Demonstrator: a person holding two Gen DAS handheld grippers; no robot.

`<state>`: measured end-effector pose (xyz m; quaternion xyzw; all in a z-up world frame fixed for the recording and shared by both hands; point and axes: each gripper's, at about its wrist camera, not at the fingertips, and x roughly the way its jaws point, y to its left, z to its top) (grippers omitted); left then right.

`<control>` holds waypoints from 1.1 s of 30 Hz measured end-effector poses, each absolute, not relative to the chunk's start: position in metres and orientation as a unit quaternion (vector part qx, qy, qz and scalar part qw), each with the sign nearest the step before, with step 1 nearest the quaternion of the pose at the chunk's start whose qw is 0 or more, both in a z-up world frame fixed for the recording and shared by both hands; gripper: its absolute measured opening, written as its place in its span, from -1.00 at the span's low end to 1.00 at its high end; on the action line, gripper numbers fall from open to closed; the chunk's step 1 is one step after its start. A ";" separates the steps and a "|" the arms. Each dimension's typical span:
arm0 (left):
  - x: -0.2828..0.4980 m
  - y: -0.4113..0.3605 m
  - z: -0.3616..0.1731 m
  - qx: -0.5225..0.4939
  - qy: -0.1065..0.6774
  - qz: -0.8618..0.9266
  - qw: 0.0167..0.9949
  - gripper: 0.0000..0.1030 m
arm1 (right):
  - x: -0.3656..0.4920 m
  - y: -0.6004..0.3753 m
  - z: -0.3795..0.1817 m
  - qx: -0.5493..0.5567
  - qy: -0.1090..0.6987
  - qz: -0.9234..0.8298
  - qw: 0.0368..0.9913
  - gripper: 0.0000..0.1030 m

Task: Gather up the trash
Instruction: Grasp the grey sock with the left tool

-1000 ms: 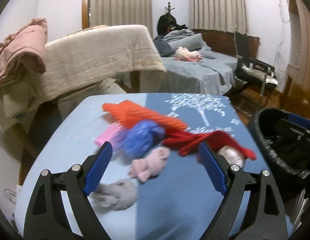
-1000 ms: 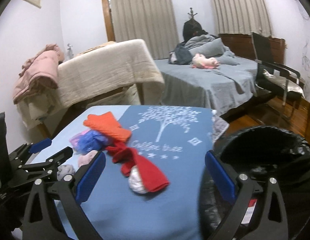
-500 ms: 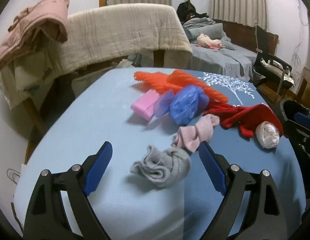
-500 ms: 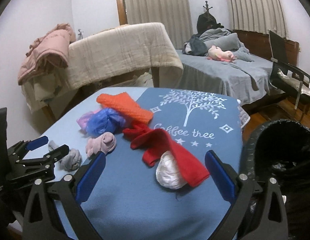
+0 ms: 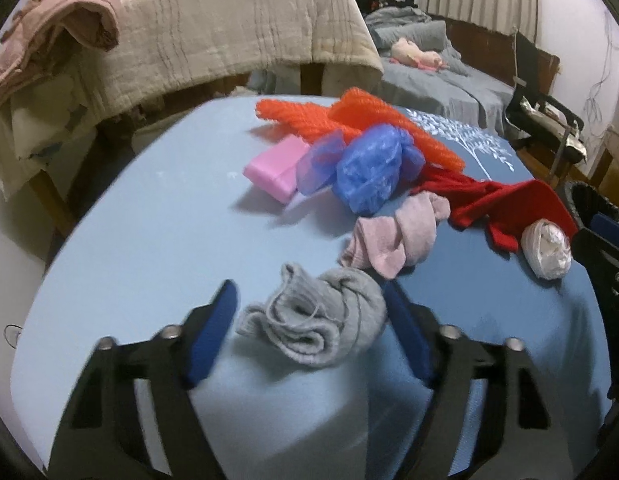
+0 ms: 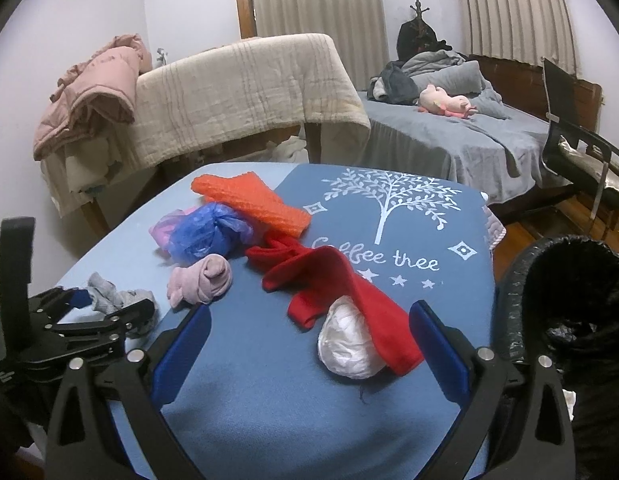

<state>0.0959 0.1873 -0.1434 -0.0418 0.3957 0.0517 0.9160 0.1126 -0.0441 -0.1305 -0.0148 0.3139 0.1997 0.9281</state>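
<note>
left gripper (image 5: 309, 312): jaws closing, crumpled grey knit sock (image 5: 321, 324) between pads, right pad touching | right gripper (image 6: 309, 328): jaws wide, crumpled white paper wad (image 6: 347, 344) between, ungripped

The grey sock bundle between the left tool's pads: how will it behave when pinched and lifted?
The grey sock bundle is soft knit, so it will probably squash as the left tool closes. Its loosely rolled folds may unroll and dangle. It looks light and unlikely to slip.

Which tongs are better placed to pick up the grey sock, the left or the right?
The left tongs. The grey sock already lies between their closing jaws. The right tongs stand open before the white wad and red cloth, apart from the sock.
</note>
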 end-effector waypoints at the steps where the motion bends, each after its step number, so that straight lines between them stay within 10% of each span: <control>1: 0.097 0.186 -0.144 -0.042 0.399 0.044 0.915 0.13 | 0.113 -0.044 -0.131 -0.015 0.314 0.200 0.928 0.89; 8: 0.097 0.182 -0.144 -0.043 0.395 0.031 0.917 -0.17 | 0.113 -0.042 -0.131 -0.014 0.314 0.200 0.928 0.89; 33: 0.101 0.259 -0.132 -0.066 0.371 0.122 0.918 -0.18 | 0.152 0.064 -0.153 -0.030 0.351 0.271 0.896 0.84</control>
